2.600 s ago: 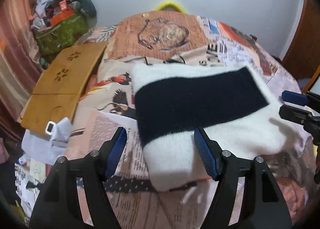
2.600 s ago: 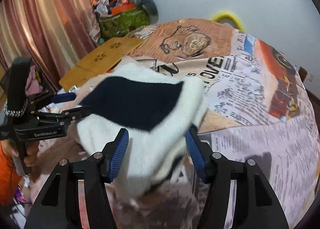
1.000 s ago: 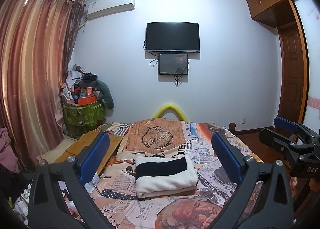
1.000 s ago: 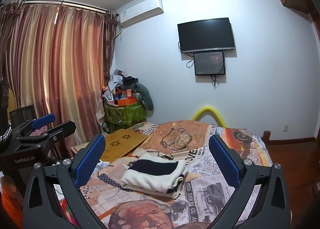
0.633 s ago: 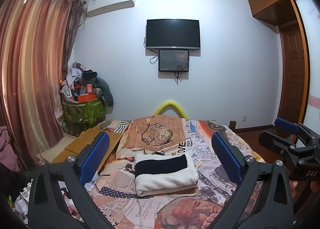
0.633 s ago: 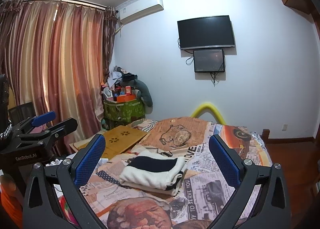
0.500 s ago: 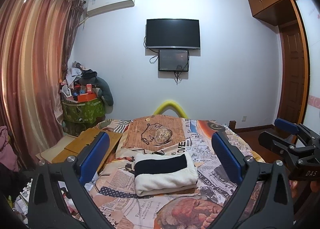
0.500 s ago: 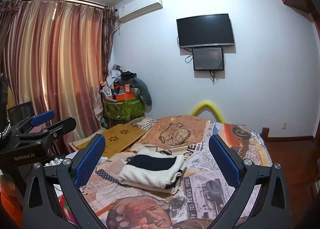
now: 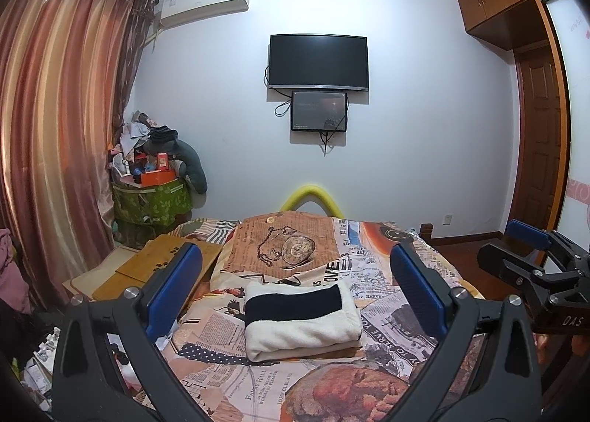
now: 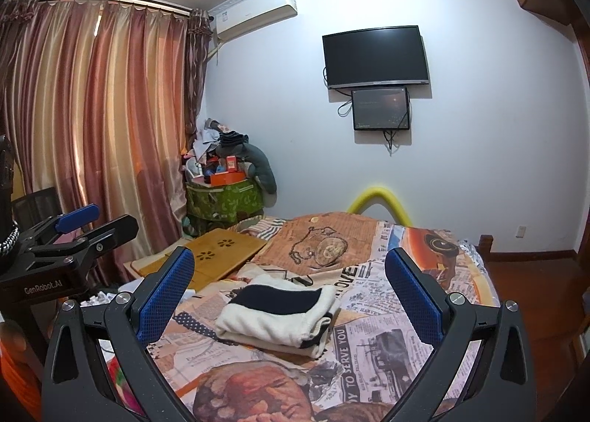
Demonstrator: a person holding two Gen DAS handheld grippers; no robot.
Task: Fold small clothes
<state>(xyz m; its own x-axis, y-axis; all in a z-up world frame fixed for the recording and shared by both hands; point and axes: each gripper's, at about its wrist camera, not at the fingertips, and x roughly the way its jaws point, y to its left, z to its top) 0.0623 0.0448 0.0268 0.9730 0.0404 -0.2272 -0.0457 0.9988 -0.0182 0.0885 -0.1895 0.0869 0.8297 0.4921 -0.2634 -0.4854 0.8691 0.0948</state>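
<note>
Two tools are held raised and well back from the bed: the left tool [image 9: 295,289] and the right tool [image 10: 289,287] are both spread wide with nothing between the blue pads. The folded white fleece garment with a dark navy band [image 9: 300,318] is laid near the middle of the newspaper-print bedspread [image 9: 387,315], apart from both tools. The fold looks finished, yet the layers at its right end [image 10: 320,330] are seen to gape loosely, so the stack could be sprung open if brushed or regripped by one layer only. The soft bedding could also be snagged by a low pass.
</note>
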